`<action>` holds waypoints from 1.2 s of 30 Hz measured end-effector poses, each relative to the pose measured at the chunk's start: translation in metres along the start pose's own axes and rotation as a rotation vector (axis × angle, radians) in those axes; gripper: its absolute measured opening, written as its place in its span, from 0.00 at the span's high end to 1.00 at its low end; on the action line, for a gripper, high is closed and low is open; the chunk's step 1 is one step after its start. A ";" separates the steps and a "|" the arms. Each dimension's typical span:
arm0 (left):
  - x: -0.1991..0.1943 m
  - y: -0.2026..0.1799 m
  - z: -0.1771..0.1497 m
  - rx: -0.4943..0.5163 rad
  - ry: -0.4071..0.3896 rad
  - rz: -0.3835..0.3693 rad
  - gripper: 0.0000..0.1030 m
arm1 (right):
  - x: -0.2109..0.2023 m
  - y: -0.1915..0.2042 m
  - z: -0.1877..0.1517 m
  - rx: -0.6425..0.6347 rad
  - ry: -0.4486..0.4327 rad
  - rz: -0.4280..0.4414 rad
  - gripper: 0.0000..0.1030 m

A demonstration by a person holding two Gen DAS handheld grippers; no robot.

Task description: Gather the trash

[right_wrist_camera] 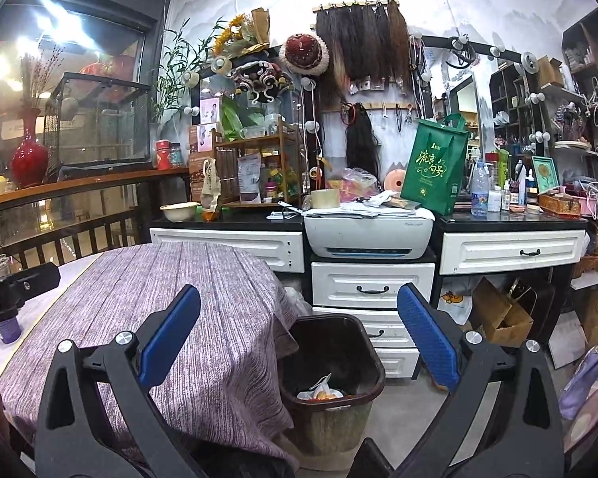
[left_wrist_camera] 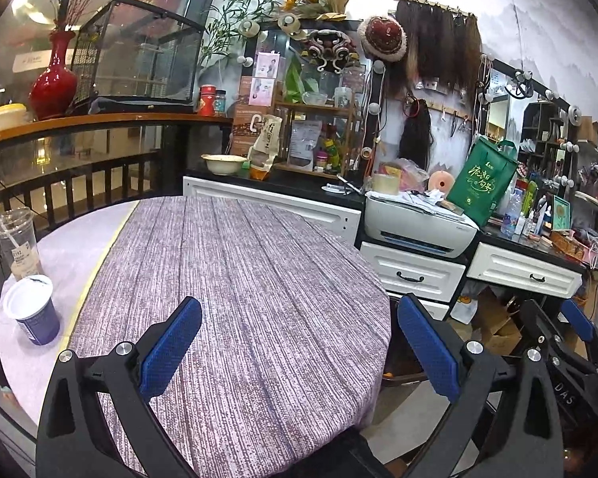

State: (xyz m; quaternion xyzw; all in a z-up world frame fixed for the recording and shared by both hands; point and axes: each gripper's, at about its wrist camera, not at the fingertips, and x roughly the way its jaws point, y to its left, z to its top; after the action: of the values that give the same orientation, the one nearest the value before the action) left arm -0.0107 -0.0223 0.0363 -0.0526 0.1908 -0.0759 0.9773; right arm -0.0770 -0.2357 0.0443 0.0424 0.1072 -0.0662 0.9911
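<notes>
The left hand-held gripper (left_wrist_camera: 299,342) hung with its blue-padded jaws spread wide and empty above a round surface (left_wrist_camera: 239,279) draped in a mauve, wood-grain-striped cloth. At the surface's left edge, on a paler strip of covering, stood a navy paper cup with a white foil lid (left_wrist_camera: 34,310) and, just behind it, a clear plastic drink cup with a straw (left_wrist_camera: 16,241). The right hand-held gripper (right_wrist_camera: 299,338) was likewise wide apart and holding nothing, poised over the surface's right edge and a dark brown plastic waste bin (right_wrist_camera: 331,382) on the floor just beside the hanging cloth; crumpled white and orange wrappers (right_wrist_camera: 321,392) lay at the bin's bottom. Behind ran a black-topped counter with white drawers (right_wrist_camera: 372,286), carrying a white printer (right_wrist_camera: 368,235), a green tote bag with gold lettering (right_wrist_camera: 434,171) and a clear water bottle (right_wrist_camera: 479,189). A glossy red vase (left_wrist_camera: 54,79) stood on a wooden ledge (left_wrist_camera: 99,123) beside a glass-sided cage (left_wrist_camera: 139,51). Dark hairpieces (right_wrist_camera: 362,40) hung on the pale wall.
</notes>
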 end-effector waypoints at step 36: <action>-0.005 -0.010 -0.003 0.067 -0.037 -0.010 0.05 | 0.004 -0.006 -0.004 0.021 0.037 0.016 0.06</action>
State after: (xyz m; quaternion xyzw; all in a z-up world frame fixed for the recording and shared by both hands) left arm -0.0176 -0.0317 0.0367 -0.0220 0.1698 -0.0861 0.9815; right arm -0.0750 -0.2421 0.0387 0.0547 0.1244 -0.0588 0.9890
